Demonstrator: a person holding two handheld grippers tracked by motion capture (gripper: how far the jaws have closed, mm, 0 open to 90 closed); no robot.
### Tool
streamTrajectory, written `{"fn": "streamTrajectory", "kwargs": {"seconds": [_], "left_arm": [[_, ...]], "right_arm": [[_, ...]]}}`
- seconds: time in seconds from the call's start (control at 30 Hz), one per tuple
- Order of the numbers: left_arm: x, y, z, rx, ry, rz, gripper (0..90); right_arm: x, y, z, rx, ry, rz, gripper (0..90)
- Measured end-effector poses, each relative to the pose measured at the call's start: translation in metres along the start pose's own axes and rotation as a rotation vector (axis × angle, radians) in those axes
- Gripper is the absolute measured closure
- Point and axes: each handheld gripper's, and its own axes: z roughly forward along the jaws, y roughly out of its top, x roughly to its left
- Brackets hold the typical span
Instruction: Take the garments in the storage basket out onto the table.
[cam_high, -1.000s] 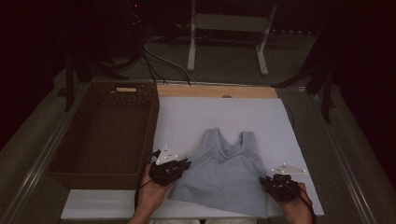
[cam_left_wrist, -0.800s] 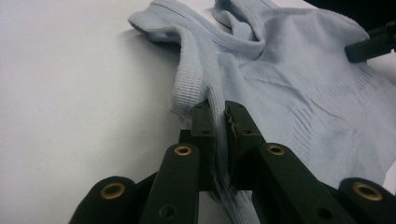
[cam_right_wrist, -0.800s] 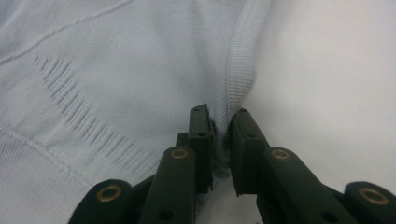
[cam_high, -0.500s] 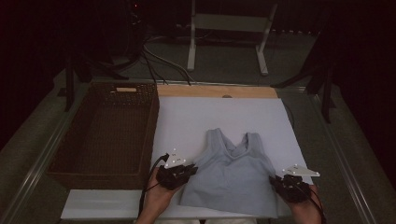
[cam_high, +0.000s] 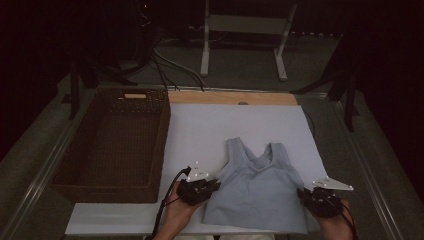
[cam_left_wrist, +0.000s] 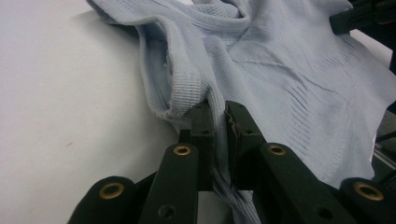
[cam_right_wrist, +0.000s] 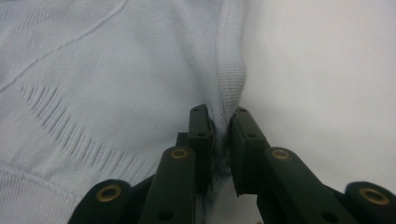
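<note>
A pale blue knitted tank top (cam_high: 260, 190) lies flat on the white table top (cam_high: 210, 130), straps pointing away from the person. My left gripper (cam_high: 212, 187) holds its left side edge; in the left gripper view the jaws are shut on a pinched fold of the ribbed tank top (cam_left_wrist: 261, 74) edge, left gripper (cam_left_wrist: 219, 109). My right gripper (cam_high: 306, 195) is at the garment's right edge. In the right gripper view the right gripper (cam_right_wrist: 220, 116) has its jaws closed on the ribbed hem of the tank top (cam_right_wrist: 102, 70).
A dark wicker basket (cam_high: 75, 165) stands at the left of the table, empty. A wooden strip (cam_high: 230, 97) runs along the table's far edge. Beyond it are cables and a white stand (cam_high: 245, 25) on the floor.
Both grippers have drawn back toward the near table edge, pulling the tank top with them and spreading it flatter.
</note>
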Motion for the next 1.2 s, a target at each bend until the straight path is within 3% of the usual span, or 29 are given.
{"fn": "streamTrajectory", "kwargs": {"seconds": [0.1,0.13,0.3,0.53,0.87,1.2], "left_arm": [[-0.001,0.001,0.001,-0.018,-0.013,-0.007,80.4],[0.000,0.002,0.000,-0.022,-0.017,-0.006,67.5],[0.006,0.009,-0.003,-0.072,0.014,-0.034,51.0],[0.014,0.026,0.007,-0.086,0.023,-0.060,46.0],[0.018,0.028,0.041,0.011,0.009,-0.104,41.9],[0.017,0.024,0.057,0.068,0.007,-0.134,36.6]], "right_arm": [[-0.003,-0.001,-0.001,-0.001,-0.003,0.008,80.6],[-0.005,-0.002,-0.002,-0.001,-0.006,0.014,80.6],[-0.008,-0.003,-0.003,0.000,-0.006,0.021,80.5],[-0.009,-0.003,-0.003,0.003,-0.006,0.021,80.3],[-0.011,-0.004,-0.003,0.005,-0.010,0.021,80.0],[-0.010,-0.005,-0.004,0.003,-0.011,0.019,79.8]]}}
